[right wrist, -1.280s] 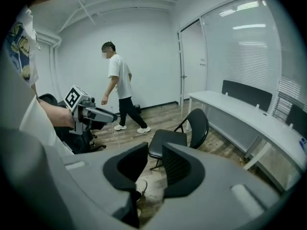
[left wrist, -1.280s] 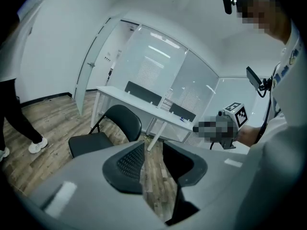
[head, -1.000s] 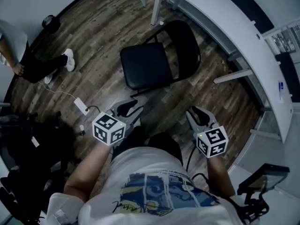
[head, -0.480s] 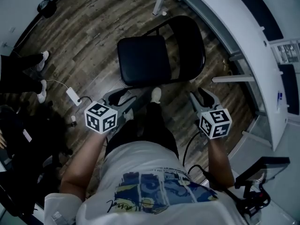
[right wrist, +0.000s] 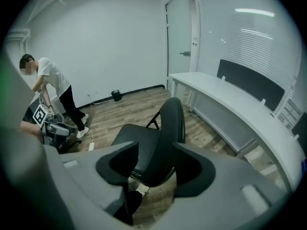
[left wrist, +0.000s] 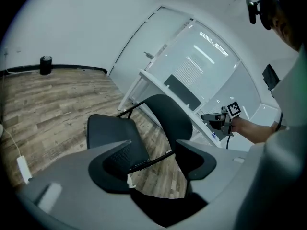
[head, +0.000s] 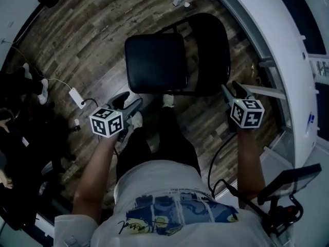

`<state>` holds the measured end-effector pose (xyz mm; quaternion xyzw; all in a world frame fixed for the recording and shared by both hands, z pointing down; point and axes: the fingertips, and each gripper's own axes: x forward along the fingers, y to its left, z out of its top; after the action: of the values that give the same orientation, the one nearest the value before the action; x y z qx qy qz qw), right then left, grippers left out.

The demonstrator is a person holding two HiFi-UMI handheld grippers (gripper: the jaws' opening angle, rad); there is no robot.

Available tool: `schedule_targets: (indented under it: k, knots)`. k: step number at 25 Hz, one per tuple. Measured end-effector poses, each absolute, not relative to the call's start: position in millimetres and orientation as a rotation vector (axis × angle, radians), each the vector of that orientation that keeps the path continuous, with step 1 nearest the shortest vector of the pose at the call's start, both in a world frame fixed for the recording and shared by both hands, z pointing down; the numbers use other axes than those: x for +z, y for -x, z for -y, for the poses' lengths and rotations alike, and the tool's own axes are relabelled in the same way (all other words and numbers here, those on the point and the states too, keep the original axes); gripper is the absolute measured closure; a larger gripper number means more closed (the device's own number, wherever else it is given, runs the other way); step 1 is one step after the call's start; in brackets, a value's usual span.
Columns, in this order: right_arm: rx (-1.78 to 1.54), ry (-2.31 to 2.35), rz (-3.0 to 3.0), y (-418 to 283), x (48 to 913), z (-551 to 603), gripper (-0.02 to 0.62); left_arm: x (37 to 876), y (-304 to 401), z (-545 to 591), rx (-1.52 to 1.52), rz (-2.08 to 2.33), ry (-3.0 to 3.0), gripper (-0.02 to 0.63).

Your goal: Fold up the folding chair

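Note:
The black folding chair stands unfolded on the wood floor, with its seat (head: 154, 63) toward me and its backrest (head: 212, 50) to the right. My left gripper (head: 126, 100) hovers just off the seat's near left corner. Its jaws have just been opening and stand open, holding nothing. In the left gripper view the seat (left wrist: 112, 135) and backrest (left wrist: 168, 116) lie beyond the jaws. My right gripper (head: 232, 89) sits beside the backrest's near right edge, apart from it. Its jaws also just opened and hold nothing. The backrest (right wrist: 171, 123) fills the gap ahead.
A long white curved desk (head: 267, 40) with metal legs runs close behind and right of the chair. A white power adapter (head: 77, 95) and its cable lie on the floor at left, near dark bags (head: 25, 153). A person (right wrist: 53, 90) stands by the left wall.
Both grippers have moved toward the chair: the left sank to the seat's near corner, the right swung out to the backrest's side. Both pairs of jaws stand wider apart.

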<state>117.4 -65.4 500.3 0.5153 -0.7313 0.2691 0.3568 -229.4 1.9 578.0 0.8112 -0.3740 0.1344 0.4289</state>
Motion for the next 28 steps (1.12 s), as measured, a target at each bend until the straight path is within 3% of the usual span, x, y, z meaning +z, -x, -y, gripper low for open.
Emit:
schedule_targets:
  k: [7,28]
  knots:
    - [0.82,-1.319,1.834,-149.7,553.8,113.3,0.338,658.4,242.6,38.2,0.322,1.01,-1.871,0.274]
    - [0.948,-1.261,1.868,-133.8,613.5,142.5,0.336,896.5,287.2,94.8,0.338,0.962,-1.586,0.179]
